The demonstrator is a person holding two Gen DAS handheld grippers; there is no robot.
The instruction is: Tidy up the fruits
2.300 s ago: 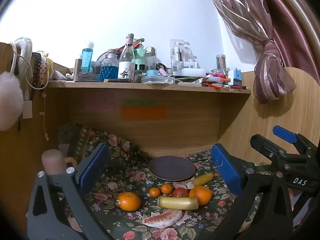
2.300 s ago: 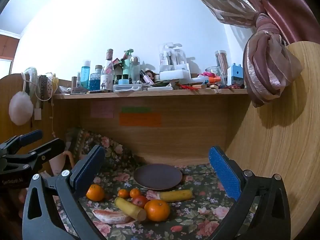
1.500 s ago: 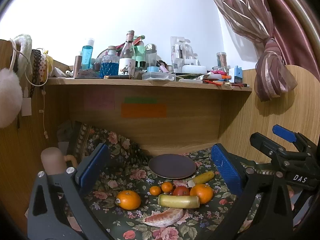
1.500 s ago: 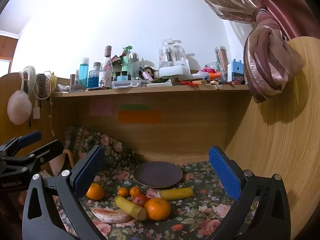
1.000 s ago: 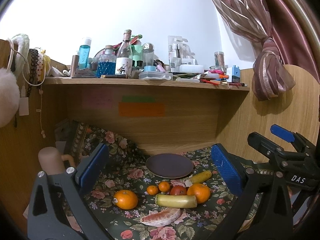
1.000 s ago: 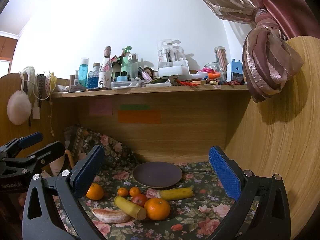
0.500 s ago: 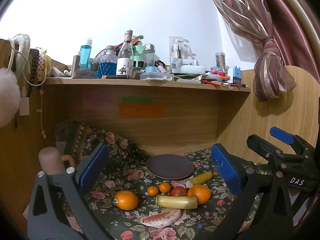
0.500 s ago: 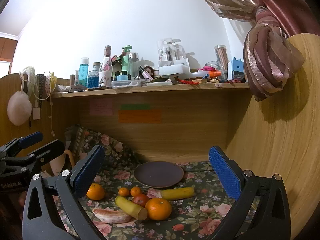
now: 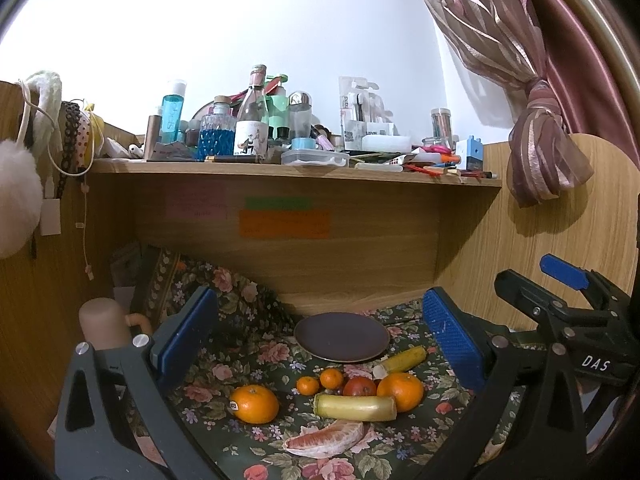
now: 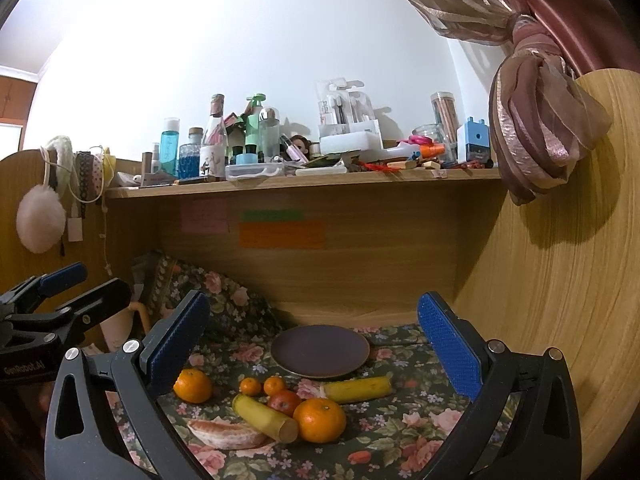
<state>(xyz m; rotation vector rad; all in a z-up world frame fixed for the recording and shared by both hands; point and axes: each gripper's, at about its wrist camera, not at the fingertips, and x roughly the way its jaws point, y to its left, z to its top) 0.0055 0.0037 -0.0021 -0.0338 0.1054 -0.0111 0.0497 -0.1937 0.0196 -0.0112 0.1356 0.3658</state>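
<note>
Fruit lies on a floral cloth (image 9: 248, 344) in front of an empty dark plate (image 9: 342, 337) (image 10: 320, 350). There are two large oranges (image 9: 255, 403) (image 9: 400, 391), two small mandarins (image 9: 307, 385), a red apple (image 9: 360, 387), two banana pieces (image 9: 355, 407) (image 9: 402, 359) and a peeled pomelo segment (image 9: 326, 442) (image 10: 226, 434). My left gripper (image 9: 320, 340) is open and empty, above and short of the fruit. My right gripper (image 10: 316, 344) is open and empty too, and shows at the right of the left wrist view (image 9: 568, 320).
A wooden shelf (image 9: 280, 168) crowded with bottles and boxes runs above the recess. Wooden panels close the left, back and right (image 10: 560, 300). A tied curtain (image 10: 536, 120) hangs at the right. A beige mug (image 9: 105, 324) stands at the left.
Both views have shifted only slightly; the grippers hover almost still and stay open. The fruit and the plate have not moved.
</note>
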